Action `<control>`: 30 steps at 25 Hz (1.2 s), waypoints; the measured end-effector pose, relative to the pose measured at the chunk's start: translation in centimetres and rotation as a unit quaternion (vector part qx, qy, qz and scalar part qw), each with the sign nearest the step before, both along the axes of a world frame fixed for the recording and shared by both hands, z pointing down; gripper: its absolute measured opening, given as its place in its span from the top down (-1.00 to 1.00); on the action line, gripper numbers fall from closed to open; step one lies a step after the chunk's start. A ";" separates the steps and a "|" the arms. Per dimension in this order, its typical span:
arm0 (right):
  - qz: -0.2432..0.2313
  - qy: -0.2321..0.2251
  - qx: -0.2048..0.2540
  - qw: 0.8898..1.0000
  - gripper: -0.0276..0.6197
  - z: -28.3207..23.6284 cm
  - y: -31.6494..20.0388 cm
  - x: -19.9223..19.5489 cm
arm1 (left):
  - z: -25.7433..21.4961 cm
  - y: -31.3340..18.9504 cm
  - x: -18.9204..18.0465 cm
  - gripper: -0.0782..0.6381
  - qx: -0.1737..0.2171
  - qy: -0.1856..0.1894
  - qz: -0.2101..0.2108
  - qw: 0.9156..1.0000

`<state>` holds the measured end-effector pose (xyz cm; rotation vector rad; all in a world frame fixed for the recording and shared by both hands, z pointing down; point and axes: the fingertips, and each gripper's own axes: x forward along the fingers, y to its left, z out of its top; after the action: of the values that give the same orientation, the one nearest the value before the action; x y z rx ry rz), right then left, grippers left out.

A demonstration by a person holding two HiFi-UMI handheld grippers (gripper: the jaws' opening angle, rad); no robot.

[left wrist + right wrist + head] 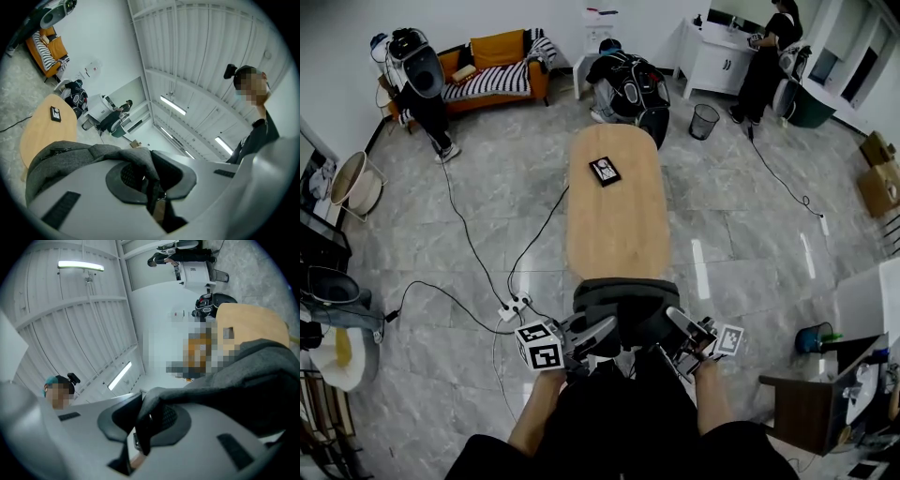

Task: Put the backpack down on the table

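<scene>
Your left gripper [150,182] has its jaws pressed in on a fold of grey fabric and a dark strap of the backpack [65,157], with only that material between the pads. Your right gripper [146,422] does the same on its side: its jaws pinch a dark grey fold of the backpack [255,380], and a black strap hangs down between them.

In the head view the left gripper [607,328] and the right gripper [677,321] angle in towards each other, each with its marker cube on the outer side. They carry the backpack [623,298] between them. The bag is dark grey and sits in front of your body at the near end of the desk [619,225], covering the desk's near edge. You cannot tell from these views whether the bag's underside touches the desk top.

The desk is a long oval of pale wood running away from you. A small black card with a printed marker [604,171] lies flat on the desk towards its far end, well apart from the backpack. On the grey tiled floor [741,234] left of the desk's near end lies a white power strip [516,305] with black cables running off it. Beyond the far end of the desk stand an orange sofa [492,61], off to its left, and a mesh waste bin [704,120], off to its right.
</scene>
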<state>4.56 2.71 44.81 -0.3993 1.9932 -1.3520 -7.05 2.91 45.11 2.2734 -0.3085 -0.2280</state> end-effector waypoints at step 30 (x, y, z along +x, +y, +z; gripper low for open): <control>-0.038 -0.015 -0.018 0.999 0.76 1.8 -16.3 3.4 | 1.7 -15.7 3.3 0.67 -0.028 -0.010 -0.034 0.999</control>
<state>7.97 -13.55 46.62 -0.3216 1.9799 -1.4337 -3.80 -12.80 46.83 2.2127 -0.3987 -0.2305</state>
